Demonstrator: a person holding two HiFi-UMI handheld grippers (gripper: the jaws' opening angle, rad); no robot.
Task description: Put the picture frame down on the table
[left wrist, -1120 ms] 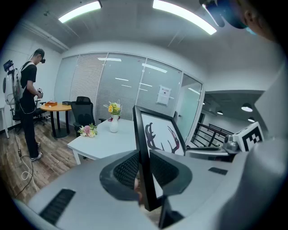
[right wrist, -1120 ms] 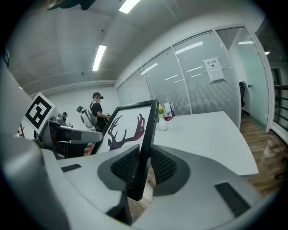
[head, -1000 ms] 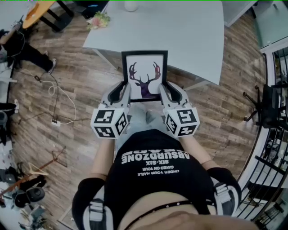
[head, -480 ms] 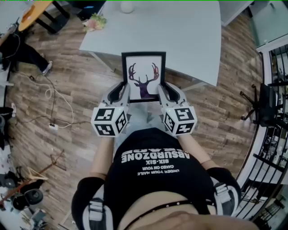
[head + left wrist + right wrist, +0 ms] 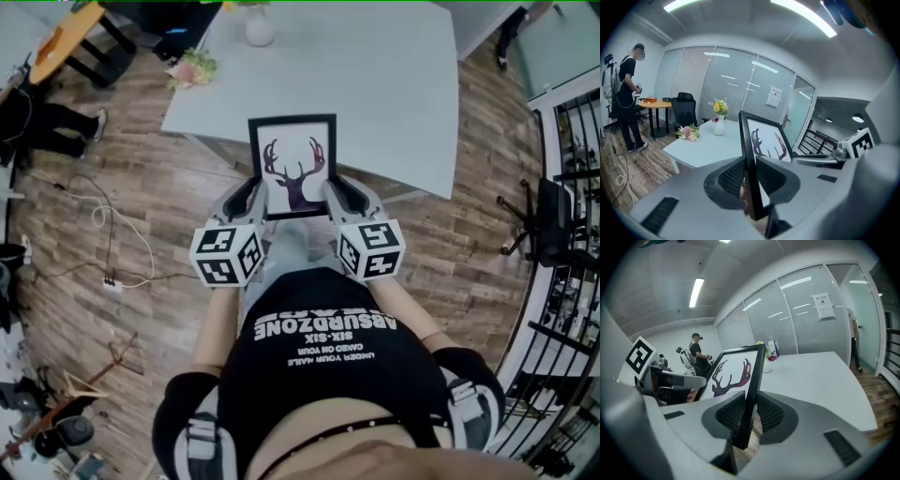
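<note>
A black picture frame [image 5: 292, 166] with a purple deer-head print hangs in the air over the near edge of the pale table [image 5: 375, 75]. My left gripper [image 5: 257, 194] is shut on its left edge, my right gripper [image 5: 330, 192] on its right edge. In the left gripper view the picture frame [image 5: 761, 140] stands edge-on between the ribbed pads [image 5: 733, 177] of my left gripper [image 5: 749, 180]. The right gripper view shows the picture frame [image 5: 736, 371] pinched the same way by my right gripper [image 5: 749, 414]. The frame's lower corners are hidden by the jaws.
A white vase [image 5: 260, 28] stands at the table's far edge and a small bouquet [image 5: 191, 67] lies at its left corner. A cable [image 5: 122, 244] runs over the wooden floor at left. A black railing [image 5: 567, 281] lines the right side. A person [image 5: 626, 93] stands by a round orange table.
The frame and both grippers have moved forward and slightly left, so the frame's top now overlaps the table's near edge. Both grips are unchanged.
</note>
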